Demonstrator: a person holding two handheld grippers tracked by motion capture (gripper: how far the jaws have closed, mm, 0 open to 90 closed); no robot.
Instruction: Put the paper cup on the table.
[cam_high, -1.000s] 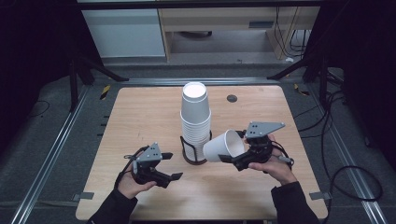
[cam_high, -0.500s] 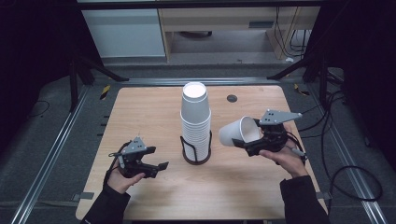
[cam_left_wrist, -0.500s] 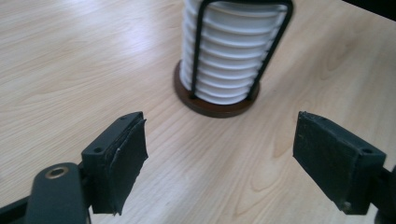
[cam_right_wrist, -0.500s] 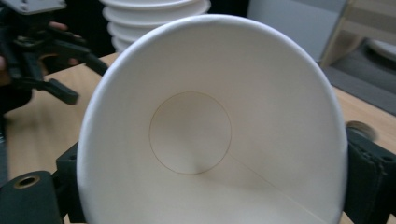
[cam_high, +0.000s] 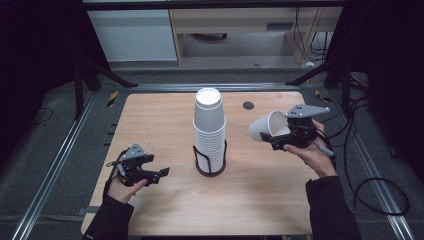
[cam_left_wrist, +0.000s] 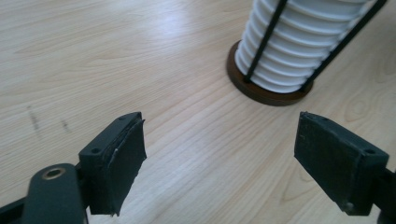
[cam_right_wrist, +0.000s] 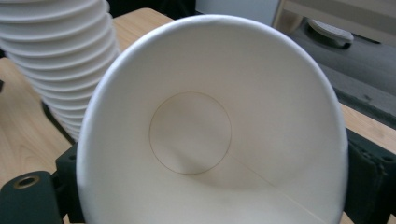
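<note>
Left tool (cam_high: 159, 173) empty near the worktop's (cam_high: 150, 115) front-left corner; right tool (cam_high: 280, 141) carries one paper cup (cam_high: 266, 129) off to the right of the cup stack (cam_high: 209, 131).

Going left to right: the left tool sits low with its jaws spread wide and nothing between them, pointing toward the stack in its wire holder (cam_high: 209, 165) at mid-worktop. The right tool, raised toward the right edge, is clamped on the single cup, which lies on its side, mouth toward the tool, base aimed at the stack. The stack lies to the cup's left, so the right hand (cam_high: 312, 152) is the one placed for any move. The right tool's view looks straight into the cup's bare inside (cam_right_wrist: 190, 133), with the stack's ribbed rims (cam_right_wrist: 60, 56) behind; the left tool's view shows the holder's round wooden base (cam_left_wrist: 261, 91).
</note>
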